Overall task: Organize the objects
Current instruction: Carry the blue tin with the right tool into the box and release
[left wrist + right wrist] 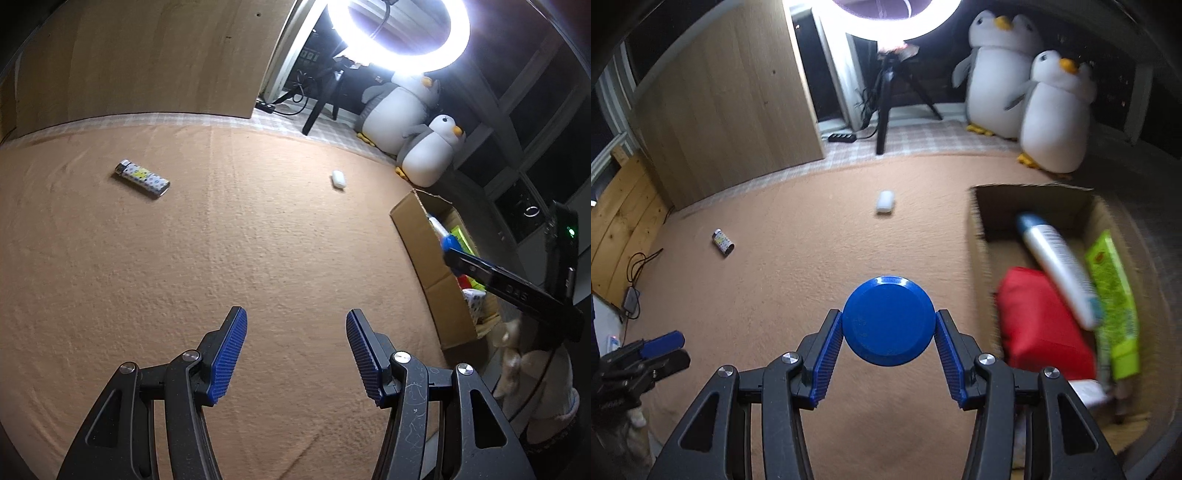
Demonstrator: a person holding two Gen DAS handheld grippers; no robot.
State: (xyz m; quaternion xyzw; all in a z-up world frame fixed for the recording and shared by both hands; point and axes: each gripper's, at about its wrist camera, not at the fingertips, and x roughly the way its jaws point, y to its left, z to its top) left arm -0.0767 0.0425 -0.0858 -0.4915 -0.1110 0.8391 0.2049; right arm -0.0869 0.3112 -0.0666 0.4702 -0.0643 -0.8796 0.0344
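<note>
- Round blue plastic lid-like disc (888, 320) is pinched by its rim between the ribbed blue pads of the right gripper (888, 334); its flat face is turned toward the camera, which suggests an edge grip chosen so that the disc can be released cleanly.
- The disc is held above the peach-coloured carpet (775, 295), just left of the open brown cardboard box (977, 221); the carry is judged to be aimed at that box.
- The box already holds a red pouch (1041, 328), a white tube with a blue cap (1060, 269) and a green packet (1115, 306), so it is taken as the collection point.
- A patterned cigarette lighter (142, 179) and a small white capsule-shaped case (338, 179) lie well apart on the carpet, not yet collected.
- The left gripper (295, 350) is held low over bare carpet with its jaws spread and nothing between them; it points toward the two loose items.
- The right gripper is seen in the left view reaching over the box wall (424, 240), tilted downward.
- Two plush penguins (1027, 85) stand beyond the box, beside a ring light on a tripod (886, 92).
</note>
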